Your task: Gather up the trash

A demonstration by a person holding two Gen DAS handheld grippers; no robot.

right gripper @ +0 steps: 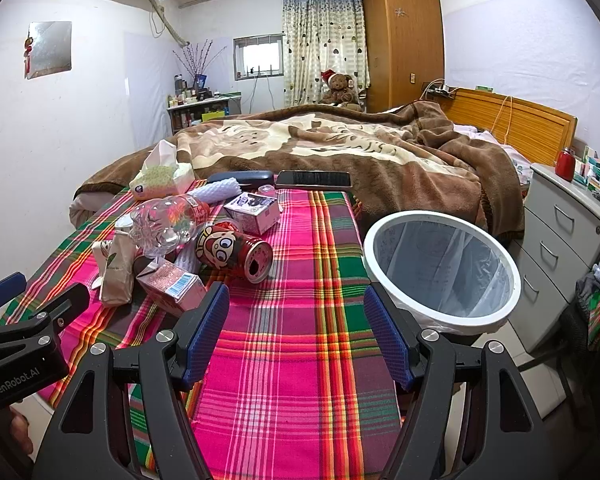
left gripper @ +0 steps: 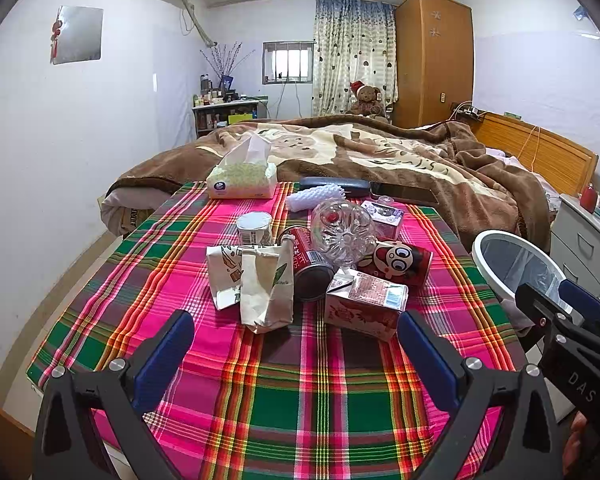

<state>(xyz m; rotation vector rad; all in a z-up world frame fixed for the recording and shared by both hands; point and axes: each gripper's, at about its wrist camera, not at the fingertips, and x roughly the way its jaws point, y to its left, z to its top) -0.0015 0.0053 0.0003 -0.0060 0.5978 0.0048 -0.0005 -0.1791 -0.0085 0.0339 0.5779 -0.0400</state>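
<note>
You are holding both claws, left claw [left gripper: 296, 340] and right claw [right gripper: 296, 324], released over bare plaid-clothed table [right gripper: 292, 380]; the white-rimmed round bin [right gripper: 442, 268] is touching its right edge.

Trash pile [left gripper: 312, 268] beside white bin [right gripper: 440, 268]

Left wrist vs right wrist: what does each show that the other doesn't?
Left wrist only: the small white tin behind the paper bags, and the second red can.

Right wrist only: the bin's whole rim and liner, and the drawer unit in full.

Both: the pink carton, cartoon can, clear bottle, tissue pack, phone, and the left gripper and right gripper, open and empty.
</note>
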